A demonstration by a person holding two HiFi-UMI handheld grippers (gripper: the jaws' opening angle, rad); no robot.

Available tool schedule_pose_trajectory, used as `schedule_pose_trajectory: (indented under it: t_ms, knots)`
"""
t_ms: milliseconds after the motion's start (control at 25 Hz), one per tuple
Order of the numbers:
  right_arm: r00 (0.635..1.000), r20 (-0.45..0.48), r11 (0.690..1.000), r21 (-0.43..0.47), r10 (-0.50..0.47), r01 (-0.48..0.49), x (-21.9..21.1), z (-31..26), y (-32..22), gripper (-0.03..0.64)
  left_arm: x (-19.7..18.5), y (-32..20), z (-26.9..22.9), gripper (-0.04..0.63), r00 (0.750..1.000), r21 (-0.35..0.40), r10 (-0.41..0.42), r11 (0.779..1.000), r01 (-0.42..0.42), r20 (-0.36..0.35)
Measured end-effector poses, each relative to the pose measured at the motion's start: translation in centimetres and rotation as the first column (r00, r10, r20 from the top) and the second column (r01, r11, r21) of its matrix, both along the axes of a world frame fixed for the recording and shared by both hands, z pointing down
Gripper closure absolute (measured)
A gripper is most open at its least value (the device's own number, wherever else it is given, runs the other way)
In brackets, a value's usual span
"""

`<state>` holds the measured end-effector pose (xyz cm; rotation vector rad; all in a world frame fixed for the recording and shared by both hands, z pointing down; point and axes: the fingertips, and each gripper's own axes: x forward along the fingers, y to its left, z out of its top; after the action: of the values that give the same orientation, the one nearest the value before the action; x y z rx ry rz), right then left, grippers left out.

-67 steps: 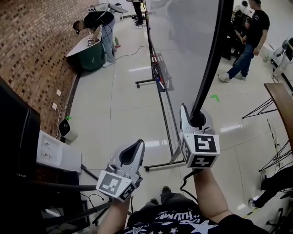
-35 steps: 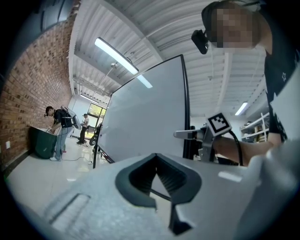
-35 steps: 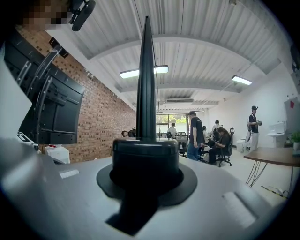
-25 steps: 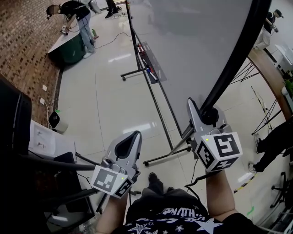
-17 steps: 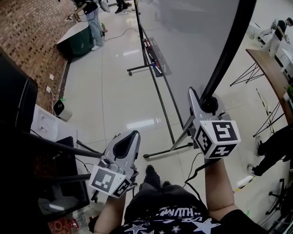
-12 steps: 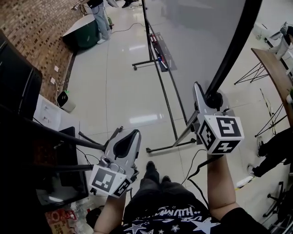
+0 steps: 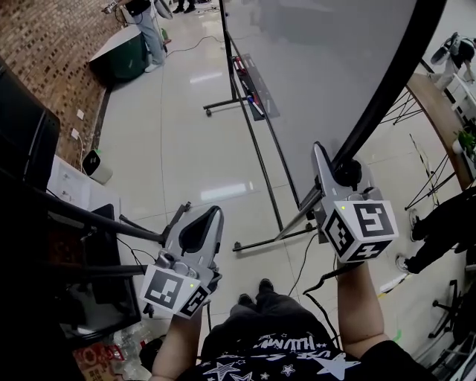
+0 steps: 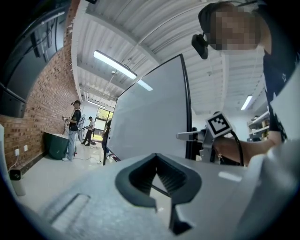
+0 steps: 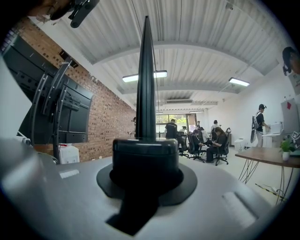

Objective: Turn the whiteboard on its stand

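Right claw (image 7: 336,173), 3 o'clock in the head view: jaws partly closed and clamped on the black frame (image 7: 387,97) of the whiteboard (image 7: 320,67). Only one jaw shows from above; the other is hidden behind the frame. The right gripper view confirms the grip: a black end cap (image 9: 146,161) sits between the jaws, and the frame rises from it toward 12 o'clock, edge-on, so the board's face cannot be seen there. Left claw (image 7: 210,214), 7 o'clock: jaws together, nothing between them, well apart from the board. The whiteboard fills 12 to 2 o'clock of the head view, tilted; its top and right side are cut off by the picture edge. The stand (image 7: 260,149) runs below it: two foot bars visible, one at 6 o'clock and one at 11 o'clock, casters too small to make out. A tray (image 7: 249,85) under the board holds markers, number not readable. Count: two claws, two marker cubes (one per claw), one whiteboard, one stand. People in the head view: two, both partial. One person (image 7: 145,22) is at 11 o'clock beside a green table (image 7: 119,59), the upper body cut off. A second person (image 7: 439,231) is at 4 o'clock, only dark legs showing. The right gripper view shows a seated group at 3 o'clock, too small to count.
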<state>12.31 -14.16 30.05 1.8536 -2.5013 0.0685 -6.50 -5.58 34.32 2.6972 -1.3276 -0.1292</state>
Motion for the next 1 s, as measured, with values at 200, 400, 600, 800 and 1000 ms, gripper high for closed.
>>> schedule_pose_trajectory:
  t_ms: [200,400,600,800,1000]
  knots:
    - [1.0,0.006,1.0,0.004,0.017,-0.017,-0.2,-0.1,2.9,0.505,0.3,1.1,0.3,0.591,0.999,-0.009,0.05,0.999,-0.05,-0.008]
    - [1.0,0.013,1.0,0.001,0.026,-0.026,-0.2,0.2,5.9,0.505,-0.2,2.8,0.3,0.591,0.997,0.001,0.081,0.997,-0.081,-0.015]
    - [0.999,0.013,0.999,0.011,0.032,-0.032,0.3,-0.3,6.8,0.503,-1.7,4.1,0.6,0.591,0.997,-0.015,0.071,0.997,-0.071,-0.031]
    - [0.999,0.012,1.0,0.009,0.029,-0.029,0.7,-0.3,7.0,0.503,-2.3,5.0,1.4,0.592,0.998,-0.034,0.055,0.998,-0.057,-0.037]
    - [0.999,0.011,0.999,0.015,0.033,-0.034,0.8,-0.6,7.0,0.504,-2.3,5.1,1.4,0.591,0.998,-0.041,0.048,0.998,-0.05,-0.047]
